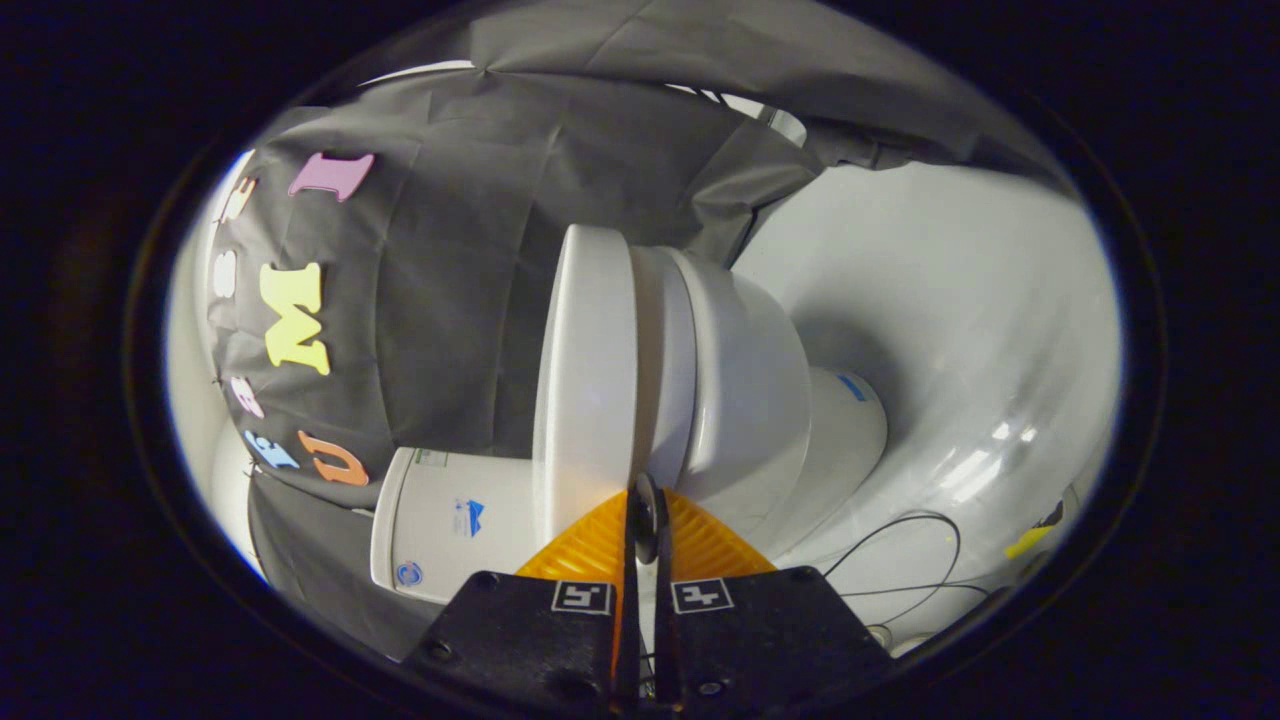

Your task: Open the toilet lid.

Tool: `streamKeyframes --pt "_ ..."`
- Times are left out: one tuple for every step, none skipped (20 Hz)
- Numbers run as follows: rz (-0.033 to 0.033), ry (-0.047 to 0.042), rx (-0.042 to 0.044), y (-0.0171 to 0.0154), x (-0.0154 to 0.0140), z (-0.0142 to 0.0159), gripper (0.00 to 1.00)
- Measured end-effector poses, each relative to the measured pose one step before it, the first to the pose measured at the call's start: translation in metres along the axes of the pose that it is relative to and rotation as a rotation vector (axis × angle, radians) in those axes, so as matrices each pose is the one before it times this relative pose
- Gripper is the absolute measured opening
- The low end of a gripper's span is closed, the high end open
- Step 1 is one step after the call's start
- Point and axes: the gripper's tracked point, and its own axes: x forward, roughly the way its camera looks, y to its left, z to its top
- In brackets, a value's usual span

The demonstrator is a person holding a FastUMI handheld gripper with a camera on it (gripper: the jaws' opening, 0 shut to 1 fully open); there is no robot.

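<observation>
The gripper view rides on the gripper [645, 505] and looks forward along its two fingers, which meet nearly closed at the near edge. The camera seems rolled sideways, since the toilet [700, 390] lies on its side. It sits close, the toilet lid [585, 380] just ahead

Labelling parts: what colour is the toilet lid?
White, plain, in the gripper view: toilet lid, just beyond the closed jaws.

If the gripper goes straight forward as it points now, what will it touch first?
Probably the toilet lid. The gripper has its fingers nearly together, their tips at the seam between lid and seat; depth is unclear, so contact may exist already.
</observation>
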Motion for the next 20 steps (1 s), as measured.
streamKeyframes --pt "-0.00344 0.00251 0.00993 -0.00037 -0.00024 0.00050 0.09" --pt "-0.00214 -0.00204 -0.00185 0.00043 0.00051 -0.00211 0.09" --pt "-0.00587 -0.00127 -0.00986 0.00000 0.00104 -0.00057 0.09" --pt "-0.00889 -0.00354 -0.01195 0.00161 -0.00142 0.00043 0.09" --pt "-0.01362 0.00089 -0.01050 0.00131 -0.00022 0.00020 0.08" --pt "-0.01686 -0.00074 -0.00446 0.00187 -0.00133 0.00014 0.08" --pt "-0.01834 -0.00203 -0.01265 0.00189 0.00043 0.00141 0.07" --pt "-0.01640 0.00165 -0.00900 0.00121 -0.00071 -0.00186 0.07" --pt "-0.01413 0.00038 0.00677 0.00139 -0.00034 -0.00010 0.07" --pt "-0.00304 -0.00666 0.00390 0.00372 -0.00126 0.00126 0.08" --pt "0.00028 -0.00501 -0.01033 0.00296 -0.00166 0.00099 0.07" --pt "-0.00402 -0.00228 -0.01386 0.00211 -0.00228 -0.00196 0.07" --pt "-0.01004 -0.00096 -0.00893 0.00252 -0.00082 -0.00061 0.07" --pt "-0.00899 -0.00504 -0.00919 0.00374 -0.00017 0.00109 0.07" --pt "-0.00922 -0.00302 -0.00594 0.00298 -0.00138 0.00023 0.07" --pt "-0.00579 -0.00485 -0.00699 0.00514 -0.00259 0.00052 0.07" --pt "-0.00653 -0.00455 -0.00664 0.00462 -0.00205 0.00005 0.06" --pt "-0.00365 -0.00703 -0.01197 0.00493 -0.00227 0.00068 0.06" --pt "-0.00586 -0.00602 -0.01384 0.00478 -0.00224 0.00019 0.06" --pt "-0.00811 -0.00381 -0.01296 0.00405 -0.00316 -0.00020 0.06"
